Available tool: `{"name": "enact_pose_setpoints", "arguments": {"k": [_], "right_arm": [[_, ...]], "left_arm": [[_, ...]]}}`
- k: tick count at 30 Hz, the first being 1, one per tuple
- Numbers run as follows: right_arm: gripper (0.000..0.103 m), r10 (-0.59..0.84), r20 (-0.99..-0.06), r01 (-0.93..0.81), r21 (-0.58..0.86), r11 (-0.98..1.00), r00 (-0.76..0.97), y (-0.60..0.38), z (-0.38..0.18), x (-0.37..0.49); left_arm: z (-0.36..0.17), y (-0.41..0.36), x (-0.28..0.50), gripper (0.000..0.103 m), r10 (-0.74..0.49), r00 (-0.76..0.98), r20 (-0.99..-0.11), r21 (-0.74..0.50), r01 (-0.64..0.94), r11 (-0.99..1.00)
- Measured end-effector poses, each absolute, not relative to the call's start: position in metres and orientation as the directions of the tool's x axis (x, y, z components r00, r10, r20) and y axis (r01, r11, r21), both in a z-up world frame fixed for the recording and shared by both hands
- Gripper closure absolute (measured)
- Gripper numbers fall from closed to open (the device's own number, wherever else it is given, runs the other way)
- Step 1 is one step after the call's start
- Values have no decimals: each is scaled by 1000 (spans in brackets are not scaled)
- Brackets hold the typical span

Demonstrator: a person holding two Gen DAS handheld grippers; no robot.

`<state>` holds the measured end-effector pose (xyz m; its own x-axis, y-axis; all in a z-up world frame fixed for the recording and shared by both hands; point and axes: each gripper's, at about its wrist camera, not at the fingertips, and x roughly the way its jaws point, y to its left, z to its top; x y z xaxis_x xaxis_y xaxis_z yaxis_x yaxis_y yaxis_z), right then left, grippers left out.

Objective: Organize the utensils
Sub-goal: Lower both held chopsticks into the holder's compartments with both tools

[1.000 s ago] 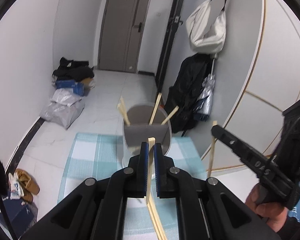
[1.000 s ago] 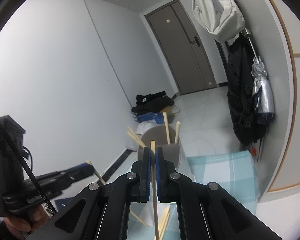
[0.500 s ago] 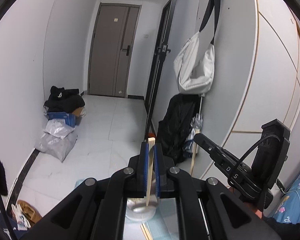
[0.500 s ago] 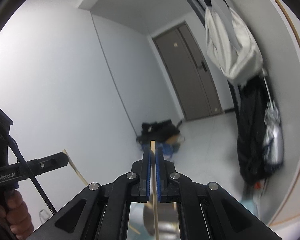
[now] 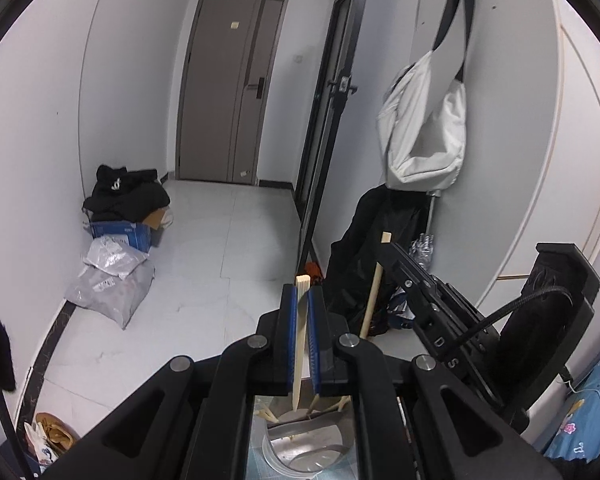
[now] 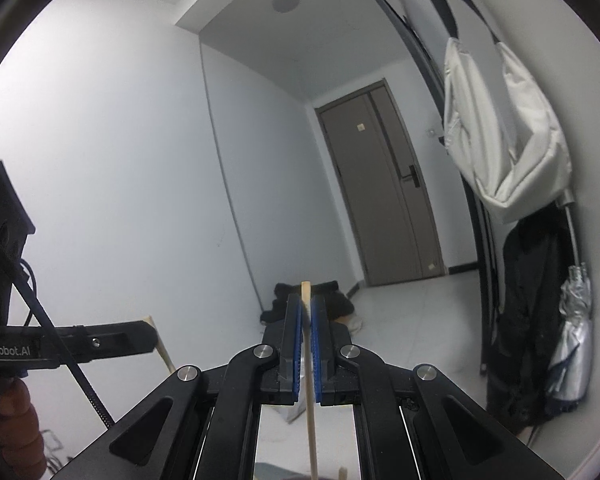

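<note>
Left tongs (image 5: 303,300) and right tongs (image 6: 306,308), each clenched on one wooden chopstick (image 5: 300,336), raised above the metal holder (image 5: 308,452).

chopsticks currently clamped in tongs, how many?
2. One chopstick is upright in the left tongs; a second chopstick is in the right tongs. More stand in the holder below, partly hidden.

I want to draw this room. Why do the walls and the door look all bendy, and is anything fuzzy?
Left wrist view: a fisheye lens curves the door, with black corners around the round picture; the hanging white bag is slightly smeared. Right wrist view: the same bending tilts the door; the chopstick in the right gripper stays sharp.
</note>
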<state>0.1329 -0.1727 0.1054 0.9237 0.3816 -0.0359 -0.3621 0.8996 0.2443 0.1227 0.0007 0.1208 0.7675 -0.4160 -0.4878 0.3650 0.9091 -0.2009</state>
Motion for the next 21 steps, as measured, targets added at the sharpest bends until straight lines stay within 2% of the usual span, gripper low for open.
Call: {"name": "enact_pose_setpoints", "arguments": {"k": [16, 21], "right_arm": [[99, 410, -54, -385, 250, 888, 911, -142, 55, 165], [99, 432, -73, -414, 186, 891, 899, -135, 48, 162]], "left_arm": [[89, 15, 147, 101, -448, 724, -525, -263, 363, 894], [84, 10, 146, 101, -458, 719, -522, -251, 383, 889]]}}
